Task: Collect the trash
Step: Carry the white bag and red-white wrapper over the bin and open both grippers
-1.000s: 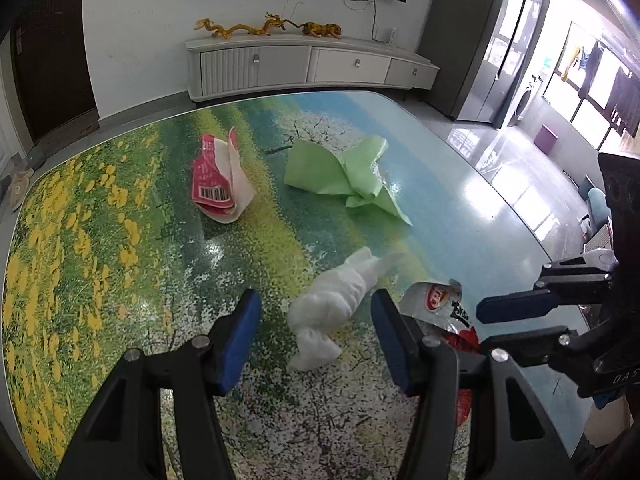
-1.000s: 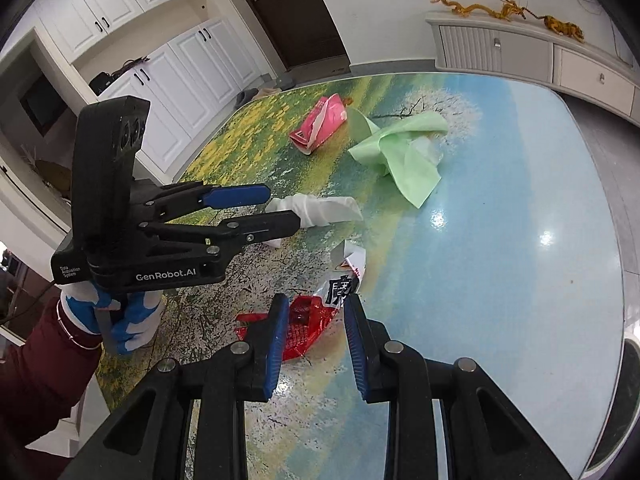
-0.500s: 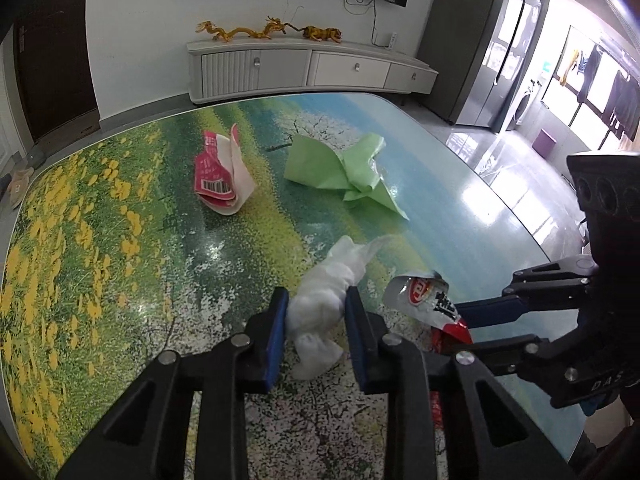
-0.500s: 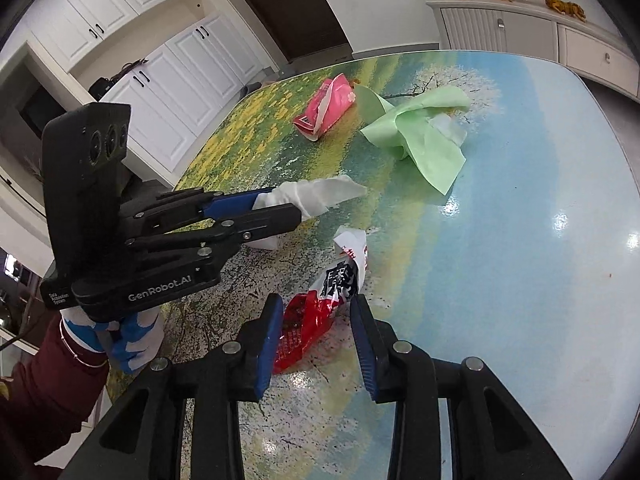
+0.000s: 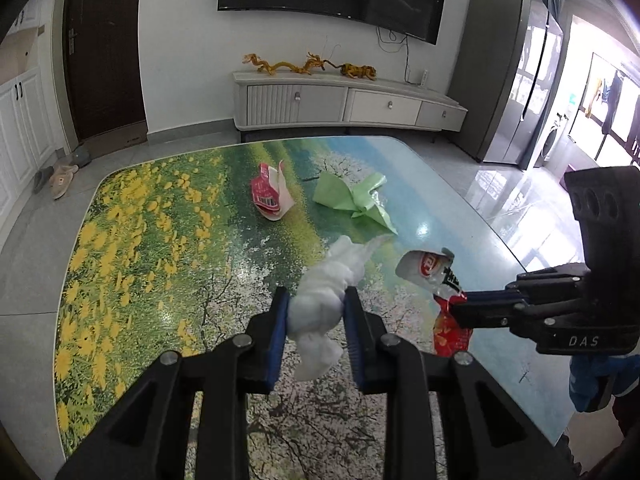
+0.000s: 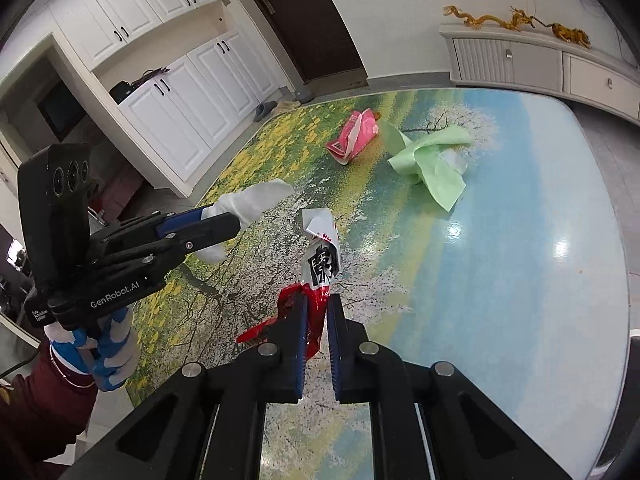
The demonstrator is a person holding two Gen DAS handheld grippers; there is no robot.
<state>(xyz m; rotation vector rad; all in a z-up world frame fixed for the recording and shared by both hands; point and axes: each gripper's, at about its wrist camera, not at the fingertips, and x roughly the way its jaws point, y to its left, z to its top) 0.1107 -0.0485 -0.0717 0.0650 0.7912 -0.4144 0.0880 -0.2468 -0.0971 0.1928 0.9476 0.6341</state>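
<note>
My left gripper (image 5: 316, 304) is shut on a crumpled white tissue (image 5: 332, 280), held off the table; the right wrist view shows that gripper (image 6: 224, 220) with the tissue (image 6: 260, 200) sticking out past its tips. A red and white snack wrapper (image 6: 322, 264) stands up from between the pads of my right gripper (image 6: 318, 308), which is shut on its red lower end. From the left wrist view the right gripper (image 5: 460, 304) and the wrapper (image 5: 430, 266) appear at the right. A pink wrapper (image 5: 270, 198) and a green paper (image 5: 352, 200) lie farther back.
The table (image 5: 160, 240) has a glossy landscape print and rounded corners, with floor around it. A white TV cabinet (image 5: 344, 104) stands beyond its far edge. A person's gloved hand (image 6: 100, 344) holds the left gripper at the table's left side.
The left gripper closed on the white tissue and raised it. The right gripper closed on the snack wrapper and lifted it, so the wrapper now stands upright.
</note>
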